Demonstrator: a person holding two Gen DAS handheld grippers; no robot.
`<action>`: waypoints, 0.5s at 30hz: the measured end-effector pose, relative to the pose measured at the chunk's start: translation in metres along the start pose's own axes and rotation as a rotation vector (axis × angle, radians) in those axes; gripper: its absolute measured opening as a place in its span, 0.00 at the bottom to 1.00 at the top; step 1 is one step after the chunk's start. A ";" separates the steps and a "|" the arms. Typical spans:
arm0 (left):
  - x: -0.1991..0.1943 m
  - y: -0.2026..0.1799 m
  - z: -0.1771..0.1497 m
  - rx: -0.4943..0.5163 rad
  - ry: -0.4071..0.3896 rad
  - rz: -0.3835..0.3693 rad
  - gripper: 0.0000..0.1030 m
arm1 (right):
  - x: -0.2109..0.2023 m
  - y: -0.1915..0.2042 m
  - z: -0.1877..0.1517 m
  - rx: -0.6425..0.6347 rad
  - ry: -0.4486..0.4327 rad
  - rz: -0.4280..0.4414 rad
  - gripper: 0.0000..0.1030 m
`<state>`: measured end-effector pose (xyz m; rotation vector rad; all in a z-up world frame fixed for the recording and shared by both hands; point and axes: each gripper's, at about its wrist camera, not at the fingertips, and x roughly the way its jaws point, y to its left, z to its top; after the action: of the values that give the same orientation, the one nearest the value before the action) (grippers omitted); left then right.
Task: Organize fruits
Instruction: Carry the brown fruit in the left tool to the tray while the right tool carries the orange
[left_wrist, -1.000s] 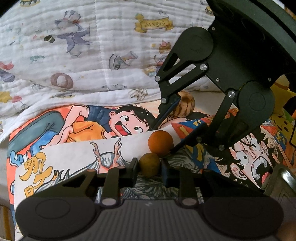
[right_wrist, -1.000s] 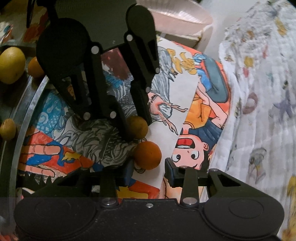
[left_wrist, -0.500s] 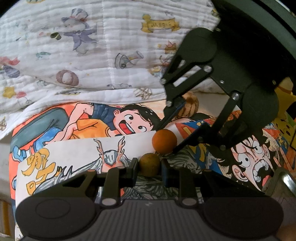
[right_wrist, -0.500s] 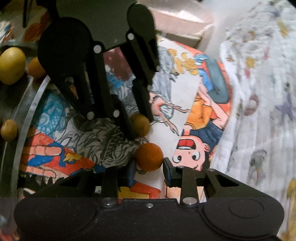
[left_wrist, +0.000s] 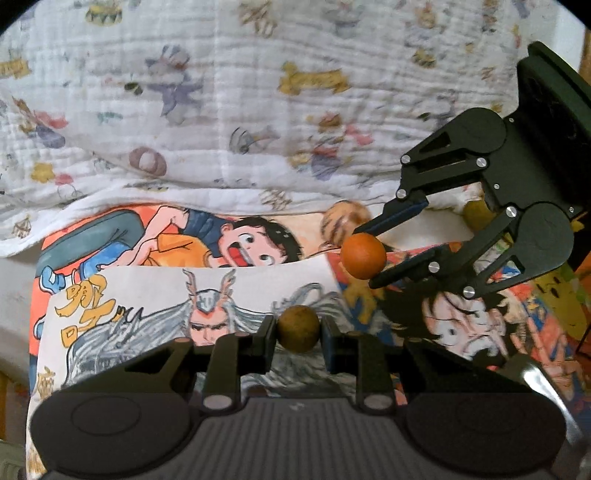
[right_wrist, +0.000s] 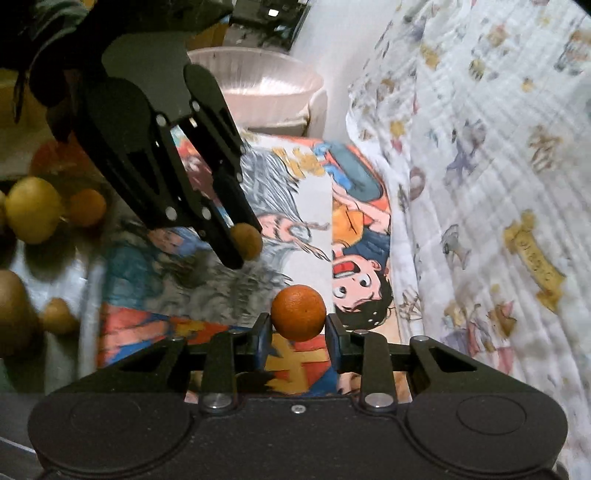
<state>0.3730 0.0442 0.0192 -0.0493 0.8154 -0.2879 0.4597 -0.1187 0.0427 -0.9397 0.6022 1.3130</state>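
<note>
The left gripper (left_wrist: 298, 331) is closed on a small brown fruit (left_wrist: 297, 328), held clear above the cartoon-printed cloth (left_wrist: 155, 325). To its right, the right gripper (right_wrist: 298, 325) is clamped on a small orange fruit (right_wrist: 298, 312), also lifted off that cloth. The step in hand is judged to be carrying both fruits away to a container. It would be done well if both grips are kept firm, the two grippers kept apart, and the round fruits kept from rolling out between the pads.

Left of the cloth, several yellow and orange fruits (right_wrist: 33, 208) are seen blurred and partly cut off; what they rest in cannot be made out. Beyond the cloth, a pale ribbed bowl (right_wrist: 258, 79) is partly hidden behind the left gripper.
</note>
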 end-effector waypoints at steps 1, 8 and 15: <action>-0.003 -0.003 -0.001 0.003 -0.003 -0.003 0.27 | -0.006 0.005 0.000 0.005 -0.010 0.001 0.32; -0.030 -0.040 -0.014 0.052 -0.032 -0.028 0.27 | -0.052 0.052 0.000 0.014 -0.059 0.002 0.32; -0.052 -0.078 -0.033 0.106 -0.055 -0.061 0.27 | -0.091 0.097 -0.016 0.022 -0.037 -0.016 0.32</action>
<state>0.2974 -0.0143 0.0454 0.0174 0.7442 -0.3859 0.3499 -0.1822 0.0868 -0.8986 0.5792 1.3045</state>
